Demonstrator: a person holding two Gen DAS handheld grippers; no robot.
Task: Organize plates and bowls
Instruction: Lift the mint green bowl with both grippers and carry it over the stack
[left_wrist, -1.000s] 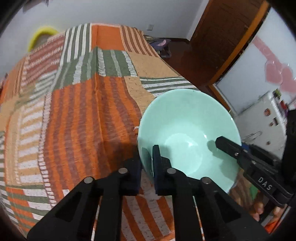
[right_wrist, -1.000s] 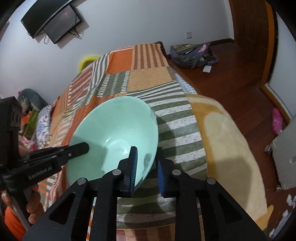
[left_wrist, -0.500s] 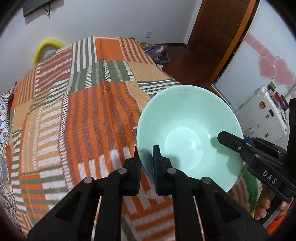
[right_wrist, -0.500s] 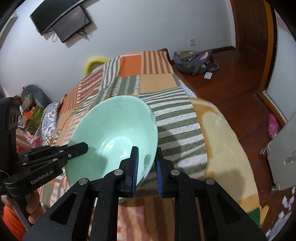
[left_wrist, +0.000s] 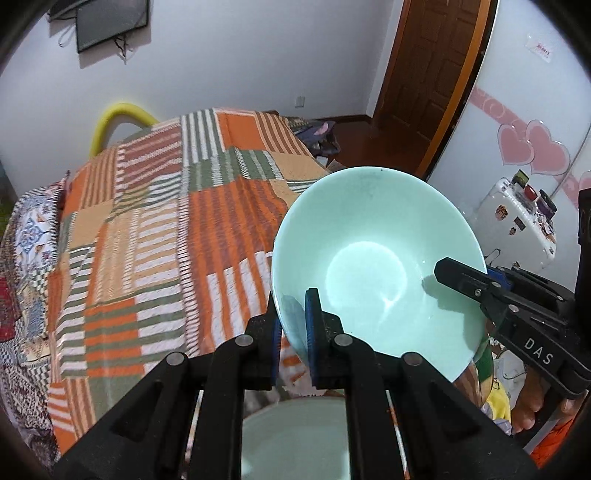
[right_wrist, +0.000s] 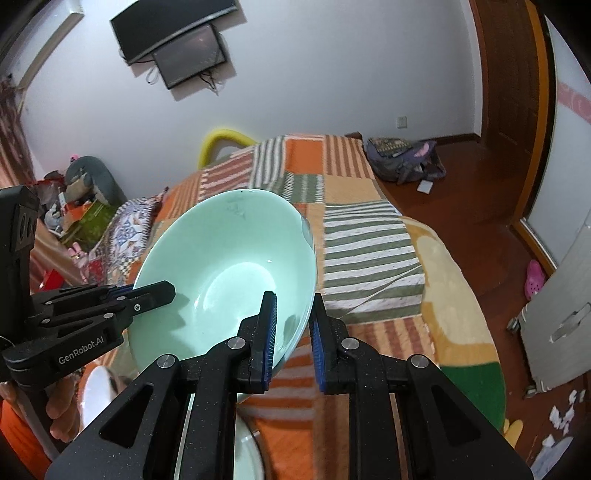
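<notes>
1. Gripping the mint-green bowl (left_wrist: 373, 258) at its near rim: left gripper (left_wrist: 294, 325) clamped, one pad inside, one outside.
2. Right gripper (right_wrist: 291, 332) pinches the opposite rim of the same bowl (right_wrist: 225, 273) likewise.
3. Bowl is held in the air, tilted, above the striped patchwork bedspread (left_wrist: 155, 236).
4. Second pale bowl (left_wrist: 295, 439) lies below the left gripper, partly hidden.
</notes>
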